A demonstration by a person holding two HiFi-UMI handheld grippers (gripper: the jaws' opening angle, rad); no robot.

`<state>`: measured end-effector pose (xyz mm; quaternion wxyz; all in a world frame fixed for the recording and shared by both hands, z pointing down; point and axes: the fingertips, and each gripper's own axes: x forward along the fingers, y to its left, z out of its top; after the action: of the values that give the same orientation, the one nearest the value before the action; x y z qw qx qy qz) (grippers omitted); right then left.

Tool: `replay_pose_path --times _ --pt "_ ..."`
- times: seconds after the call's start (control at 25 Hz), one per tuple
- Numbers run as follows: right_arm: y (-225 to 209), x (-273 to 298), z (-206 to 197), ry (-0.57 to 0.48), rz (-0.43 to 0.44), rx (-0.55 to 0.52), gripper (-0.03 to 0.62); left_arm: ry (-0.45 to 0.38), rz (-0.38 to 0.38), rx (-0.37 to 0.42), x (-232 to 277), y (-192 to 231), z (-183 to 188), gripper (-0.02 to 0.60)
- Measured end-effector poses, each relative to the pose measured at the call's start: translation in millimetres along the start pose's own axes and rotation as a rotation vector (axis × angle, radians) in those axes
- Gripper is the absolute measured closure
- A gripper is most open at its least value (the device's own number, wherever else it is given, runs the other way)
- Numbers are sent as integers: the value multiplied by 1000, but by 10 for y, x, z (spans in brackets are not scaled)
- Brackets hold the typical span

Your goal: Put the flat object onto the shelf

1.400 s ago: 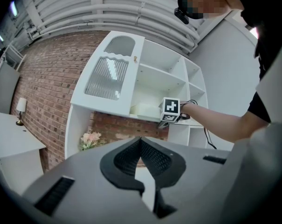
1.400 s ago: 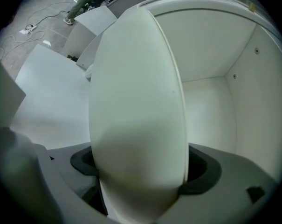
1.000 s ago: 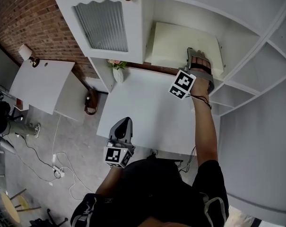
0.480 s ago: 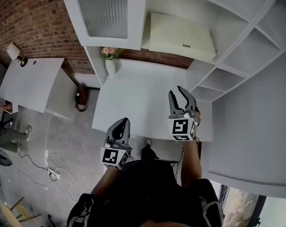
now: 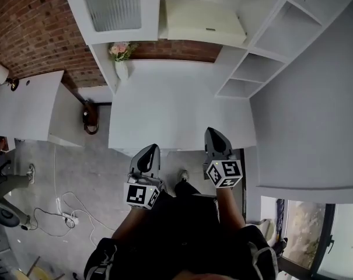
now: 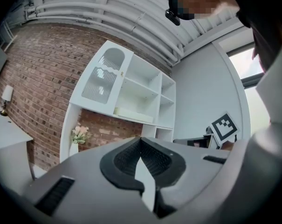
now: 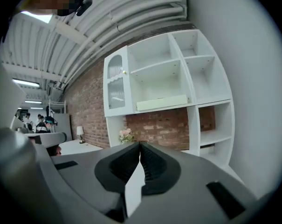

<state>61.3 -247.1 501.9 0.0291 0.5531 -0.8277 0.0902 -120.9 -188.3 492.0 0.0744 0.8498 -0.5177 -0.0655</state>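
The flat cream object (image 5: pixel 202 21) lies on a shelf of the white shelf unit (image 5: pixel 264 25), also visible as a pale slab (image 7: pixel 161 102) in the right gripper view and as a pale slab (image 6: pixel 134 114) in the left gripper view. My right gripper (image 5: pixel 213 135) is shut and empty, held near my body at the white table's front edge. My left gripper (image 5: pixel 150 153) is shut and empty too, just left of the right one. Both are far from the shelf.
A white table (image 5: pixel 176 109) stands below the shelf unit. A white vase with flowers (image 5: pixel 121 60) sits at its back left corner. A glass-fronted cabinet door (image 5: pixel 113 4) is at the upper left. A second white table (image 5: pixel 24 104) and floor cables (image 5: pixel 65 206) lie to the left.
My right gripper let go of the flat object on the shelf, drew back toward my body and shut. The left gripper stayed in place.
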Motion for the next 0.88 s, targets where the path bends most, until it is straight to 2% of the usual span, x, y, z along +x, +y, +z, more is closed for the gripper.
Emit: replay_pose_path --times 0.32,0.88 --pt "280 -625 -27 -70 37 18 568 -39 -15 29 -124 -352 161 572" --pt "112 -1114 -131 -84 118 -25 566 -25 42 43 -155 -1001 6 572"
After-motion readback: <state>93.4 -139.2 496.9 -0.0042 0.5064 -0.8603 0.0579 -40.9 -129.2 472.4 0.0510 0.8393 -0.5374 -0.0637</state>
